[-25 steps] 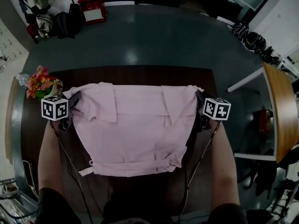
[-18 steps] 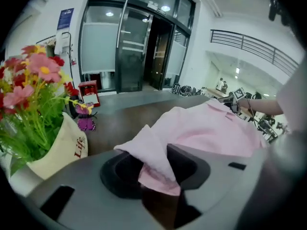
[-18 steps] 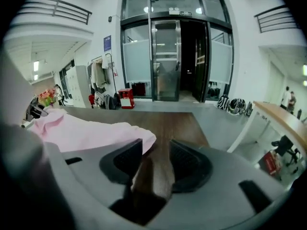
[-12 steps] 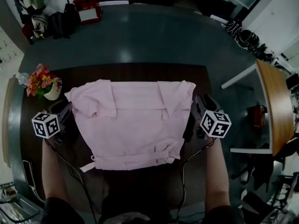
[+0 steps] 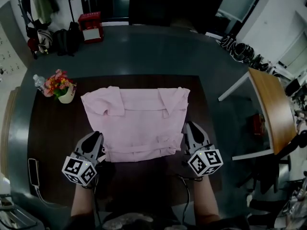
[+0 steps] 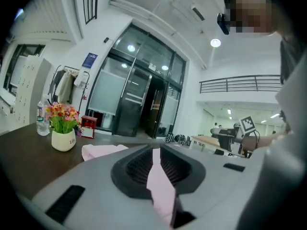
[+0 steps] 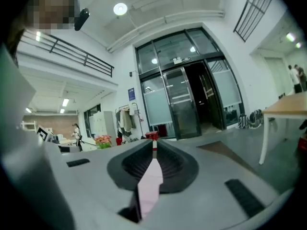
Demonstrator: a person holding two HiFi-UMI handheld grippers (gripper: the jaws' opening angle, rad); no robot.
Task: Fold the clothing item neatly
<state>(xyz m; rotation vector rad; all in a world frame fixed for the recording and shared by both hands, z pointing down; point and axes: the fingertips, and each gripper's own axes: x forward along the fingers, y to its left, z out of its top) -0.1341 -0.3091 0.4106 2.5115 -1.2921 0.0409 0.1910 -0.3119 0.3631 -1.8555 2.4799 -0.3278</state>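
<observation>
The pink garment (image 5: 136, 123) lies spread on the dark surface (image 5: 48, 138). The left gripper (image 6: 154, 152) and right gripper (image 7: 154, 150) have just closed their jaws, each pinching a near corner's fabric, probably to fold it toward the far edge.

Both grippers have left the far corners of the pink garment (image 5: 139, 123) and come back to its near edge. The left gripper (image 5: 97, 137) is now at the near left corner and the right gripper (image 5: 190, 127) at the near right. Their jaws (apart and clear of the cloth half a second ago) have just been closing, and each now pinches pink fabric. The head view now takes in more of the room beyond the table (image 5: 53, 128).
</observation>
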